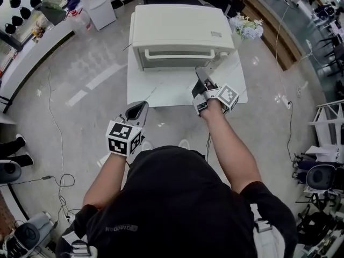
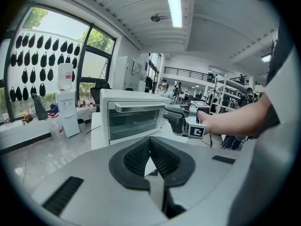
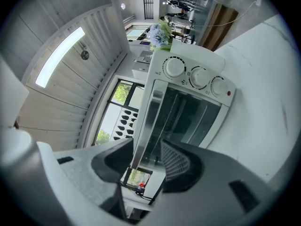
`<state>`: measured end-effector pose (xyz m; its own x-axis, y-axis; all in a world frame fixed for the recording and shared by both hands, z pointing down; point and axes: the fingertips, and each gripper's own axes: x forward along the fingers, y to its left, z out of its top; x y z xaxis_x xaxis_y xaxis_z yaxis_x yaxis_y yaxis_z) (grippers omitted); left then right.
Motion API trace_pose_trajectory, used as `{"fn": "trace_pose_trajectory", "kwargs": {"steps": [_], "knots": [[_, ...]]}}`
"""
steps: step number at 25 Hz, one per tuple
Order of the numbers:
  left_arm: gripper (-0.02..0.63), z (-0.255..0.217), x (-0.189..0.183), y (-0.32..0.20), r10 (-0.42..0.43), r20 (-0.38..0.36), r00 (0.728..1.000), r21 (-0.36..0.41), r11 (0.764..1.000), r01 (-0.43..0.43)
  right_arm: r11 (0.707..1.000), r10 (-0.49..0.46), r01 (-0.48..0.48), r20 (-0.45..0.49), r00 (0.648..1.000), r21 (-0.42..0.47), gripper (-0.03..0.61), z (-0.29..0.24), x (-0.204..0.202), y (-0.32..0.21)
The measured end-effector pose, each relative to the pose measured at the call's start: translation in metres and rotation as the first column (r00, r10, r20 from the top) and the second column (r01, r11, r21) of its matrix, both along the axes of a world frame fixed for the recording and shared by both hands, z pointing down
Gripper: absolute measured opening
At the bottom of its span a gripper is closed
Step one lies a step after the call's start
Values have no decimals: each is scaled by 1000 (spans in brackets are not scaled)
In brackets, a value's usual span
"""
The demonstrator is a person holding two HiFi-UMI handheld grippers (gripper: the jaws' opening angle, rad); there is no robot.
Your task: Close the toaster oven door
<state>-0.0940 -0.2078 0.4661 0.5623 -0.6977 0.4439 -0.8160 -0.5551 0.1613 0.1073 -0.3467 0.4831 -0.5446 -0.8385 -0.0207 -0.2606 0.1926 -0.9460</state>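
The white toaster oven [image 1: 183, 28] stands on a white table [image 1: 145, 87] with its glass door upright against the body; the bar handle [image 1: 180, 55] runs along the door's top. My right gripper [image 1: 202, 77] hovers just in front of the oven's right side, jaws apart and holding nothing. In the right gripper view the handle [image 3: 149, 117] shows through the gap of that gripper [image 3: 146, 147], with the knobs [image 3: 197, 76] beside the door. My left gripper [image 1: 138, 110] hangs back at the table's near edge, its pads [image 2: 162, 157] meeting at the tips, empty.
A bunch of flowers [image 1: 247, 27] sits at the table's back right corner. A water dispenser [image 1: 97, 1] stands at the far left. Cables [image 1: 54, 106] trail over the floor on both sides of the table. Chairs and shelving [image 1: 322, 171] fill the right side.
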Motion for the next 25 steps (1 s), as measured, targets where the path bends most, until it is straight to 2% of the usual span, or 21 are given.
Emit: {"fn": "trace_pose_trajectory", "kwargs": {"steps": [2,4,8,12,18,20,25], "knots": [[3,-1,3,-1,2,-12,1000,1,1000,-2,999,-30,32,-55,998,32,169,-8,-6,13],[3,-4,8,-2,10,-20,1000,7,1000,-10,994,-66,77,-151,986,73,169,-17,-12,27],[3,-13,22,0,46,-26,999,24,999,-46,980,-103,155,-349,931,124,167,-32,-26,56],[3,-19,29,1,67,-27,997,37,997,-66,961,-114,230,-539,834,151,122,-36,-35,74],[3,-22,26,-4,63,-30,998,45,997,-62,921,-67,335,-768,637,198,18,-42,-47,98],[3,-24,28,-5,65,-35,997,50,997,-63,910,-49,356,-799,599,211,3,-45,-49,104],[3,-28,36,-3,78,-45,996,62,995,-75,897,-29,383,-835,549,221,2,-50,-51,118]]}}
